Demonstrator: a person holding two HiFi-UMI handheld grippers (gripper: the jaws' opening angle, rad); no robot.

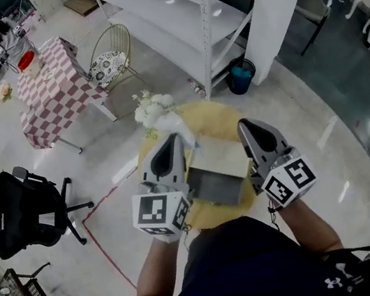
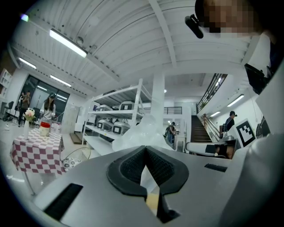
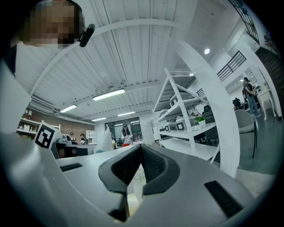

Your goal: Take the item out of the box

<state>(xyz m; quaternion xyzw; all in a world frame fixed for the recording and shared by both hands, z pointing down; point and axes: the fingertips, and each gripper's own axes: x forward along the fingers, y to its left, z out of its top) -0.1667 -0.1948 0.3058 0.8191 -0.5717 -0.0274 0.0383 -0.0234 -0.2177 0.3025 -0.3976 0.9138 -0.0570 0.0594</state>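
Note:
A box [image 1: 219, 170] with a pale top and a grey near side sits on a round yellow table [image 1: 217, 118], right in front of me. What it holds is hidden. My left gripper [image 1: 171, 143] hangs at the box's left edge and my right gripper [image 1: 249, 127] at its right edge, both pointing away from me. In the left gripper view the left gripper [image 2: 145, 150] has its pads together at the tips, with nothing held. The right gripper [image 3: 141, 147] looks the same in its own view. A white wrapped bouquet [image 1: 156, 110] lies at the table's far left.
Beyond the table stand white shelving [image 1: 182, 9], a white pillar [image 1: 280, 6] and a blue bin [image 1: 240, 75]. A checkered-cloth table [image 1: 54, 89] and a gold wire chair [image 1: 110, 54] are at the far left. A black office chair [image 1: 19, 212] stands left, by a red floor line [image 1: 102, 243].

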